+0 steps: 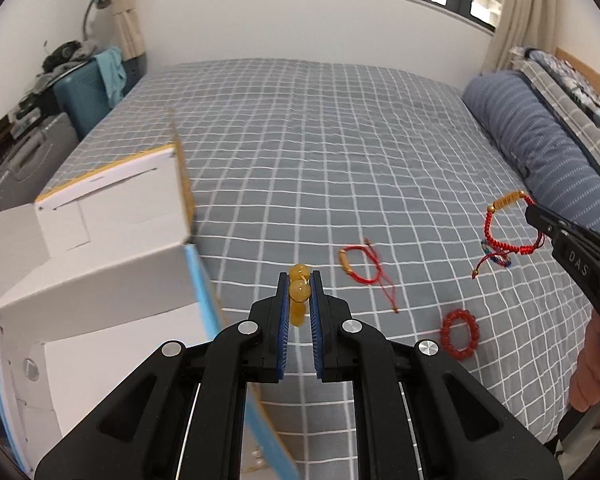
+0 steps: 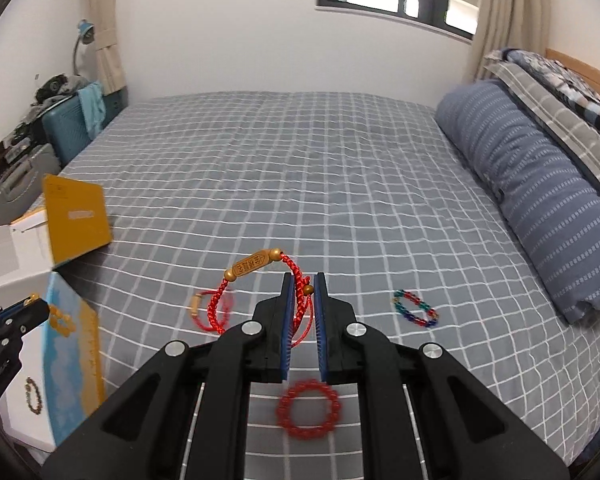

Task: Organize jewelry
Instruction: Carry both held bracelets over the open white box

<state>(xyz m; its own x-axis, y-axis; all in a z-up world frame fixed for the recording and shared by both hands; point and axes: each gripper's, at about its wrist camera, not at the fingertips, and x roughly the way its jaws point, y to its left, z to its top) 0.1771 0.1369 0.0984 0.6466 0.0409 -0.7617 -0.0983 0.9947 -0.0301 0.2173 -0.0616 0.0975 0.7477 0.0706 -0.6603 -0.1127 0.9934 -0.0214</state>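
Bracelets are lying on the checked bed [image 1: 320,152], three loose ones: a thin red cord [image 1: 360,266], a red bead ring [image 2: 309,409] and a multicolour bead loop [image 2: 415,307]. My left gripper [image 1: 299,280] is pinching nearly closed on a round amber bead bracelet [image 1: 299,292], beside the white cardboard box [image 1: 100,264] (one dark bead bracelet [image 2: 33,396] is sitting inside). My right gripper [image 2: 303,280] is clamping narrowly on a braided red bracelet [image 2: 260,280] with a carved gold bar, lifted above the sheet.
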